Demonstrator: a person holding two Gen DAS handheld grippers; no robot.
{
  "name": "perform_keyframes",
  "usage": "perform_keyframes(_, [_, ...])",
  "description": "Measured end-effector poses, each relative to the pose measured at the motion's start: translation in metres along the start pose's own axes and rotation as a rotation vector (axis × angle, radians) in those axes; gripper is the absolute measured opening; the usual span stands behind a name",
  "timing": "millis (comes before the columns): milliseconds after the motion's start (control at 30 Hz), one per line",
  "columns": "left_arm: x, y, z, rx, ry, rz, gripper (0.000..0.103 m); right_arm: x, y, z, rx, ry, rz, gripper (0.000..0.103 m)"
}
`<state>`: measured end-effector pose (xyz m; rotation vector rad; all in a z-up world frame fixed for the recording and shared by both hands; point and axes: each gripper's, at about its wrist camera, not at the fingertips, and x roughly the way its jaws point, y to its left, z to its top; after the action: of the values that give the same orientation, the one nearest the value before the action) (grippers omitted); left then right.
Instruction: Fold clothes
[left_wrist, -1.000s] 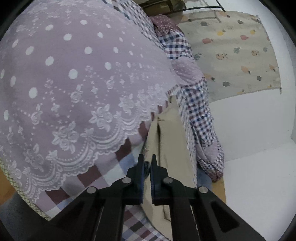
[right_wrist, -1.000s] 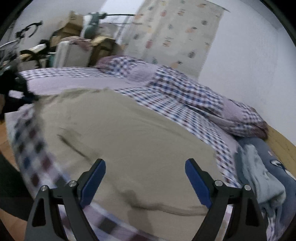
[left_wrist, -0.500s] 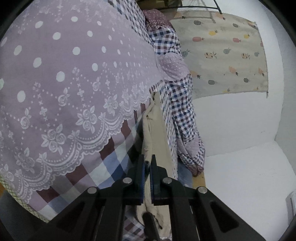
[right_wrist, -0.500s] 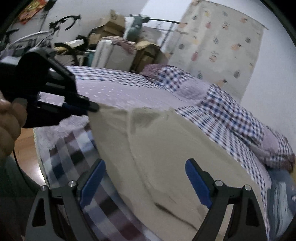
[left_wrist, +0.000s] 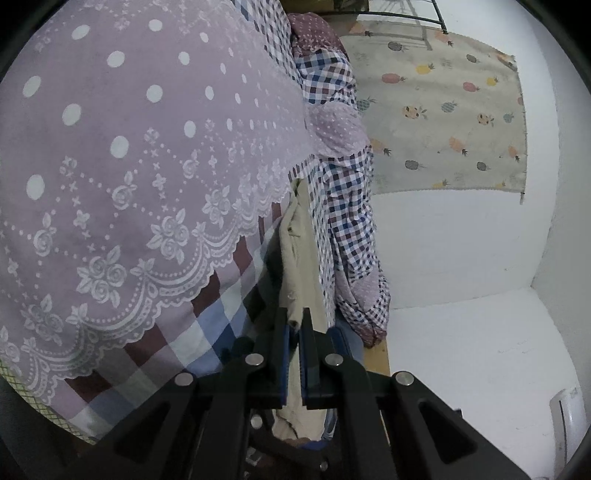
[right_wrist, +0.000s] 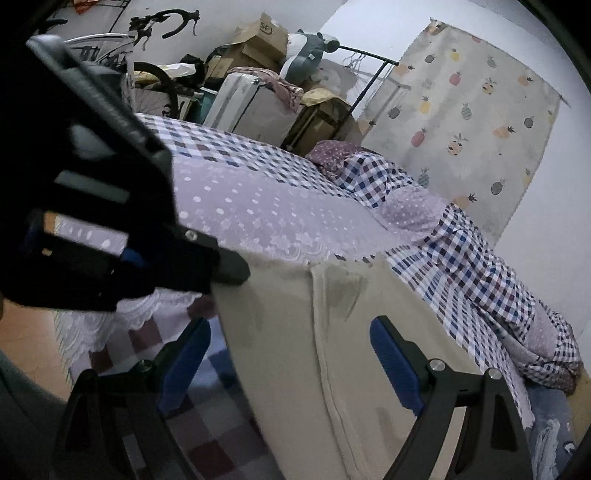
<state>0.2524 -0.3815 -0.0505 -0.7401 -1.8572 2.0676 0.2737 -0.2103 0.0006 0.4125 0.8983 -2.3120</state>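
Left claw (left_wrist: 294, 334) clamps the beige garment's (right_wrist: 295, 332) corner, holding it lifted over the bed (right_wrist: 258, 199) so it hangs flat; right claw (right_wrist: 288, 354) spread wide, empty, facing the cloth.

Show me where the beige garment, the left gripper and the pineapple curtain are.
beige garment (right_wrist: 295, 350): right wrist view, on its broad flat middle.
left gripper (left_wrist: 294, 326): left wrist view, midway between the fingertips pinching the garment's edge.
pineapple curtain (right_wrist: 476, 122): right wrist view, on its printed centre.

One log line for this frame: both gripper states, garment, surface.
left hand-held gripper: shut on beige garment | right hand-held gripper: open, over garment | surface: bed
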Motion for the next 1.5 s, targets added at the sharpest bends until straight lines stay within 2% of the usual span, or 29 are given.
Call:
perform_keyframes(200, [0.003,0.004,0.002,-0.01,0.003,-0.018,0.002,0.01,-0.003,0.005,0.02,0.005,-0.031,0.091])
perform_keyframes(333, [0.006,0.006,0.004,-0.015,0.003,-0.025,0.002,0.024,-0.008,0.007,0.059,0.064,0.01,0.09])
perform_keyframes(400, [0.007,0.006,0.004,-0.018,-0.001,-0.026,0.002,0.031,-0.011,0.008,0.063,0.084,0.003,0.09])
perform_keyframes(433, [0.007,0.006,0.004,-0.02,-0.003,-0.027,0.002,0.034,-0.012,0.008,0.064,0.093,-0.003,0.084])
perform_keyframes(533, [0.006,0.005,0.004,-0.017,-0.003,-0.031,0.002,0.044,-0.018,0.007,0.08,0.125,-0.043,0.053])
perform_keyframes(700, [0.007,0.003,0.004,-0.013,-0.003,-0.034,0.002,0.054,-0.028,0.006,0.109,0.153,-0.063,0.045])
perform_keyframes(967, [0.008,0.004,0.006,-0.013,0.002,-0.033,0.003,0.047,-0.023,0.009,0.077,0.141,-0.066,0.009])
perform_keyframes(1133, [-0.003,0.005,0.015,-0.04,-0.029,-0.02,0.004,0.043,-0.024,0.009,0.08,0.133,-0.06,0.004])
perform_keyframes(1167, [-0.007,0.003,0.019,-0.037,-0.045,-0.015,0.008,0.042,-0.025,0.009,0.083,0.129,-0.061,0.004])
perform_keyframes(1233, [-0.01,-0.001,0.028,-0.026,-0.062,-0.006,0.026,0.039,-0.028,0.009,0.094,0.121,-0.065,0.003])
perform_keyframes(1267, [-0.009,-0.003,0.033,-0.021,-0.059,-0.002,0.046,0.038,-0.03,0.009,0.099,0.119,-0.065,0.003])
perform_keyframes(1300, [-0.008,-0.005,0.038,-0.016,-0.057,0.001,0.06,0.037,-0.031,0.009,0.104,0.117,-0.065,0.003])
perform_keyframes(1367, [0.003,-0.012,0.051,0.012,-0.015,0.016,0.063,0.034,-0.034,0.009,0.116,0.111,-0.063,0.003])
perform_keyframes(1500, [0.047,-0.036,0.082,0.106,0.107,0.102,0.064,0.029,-0.04,0.01,0.137,0.099,-0.063,0.003])
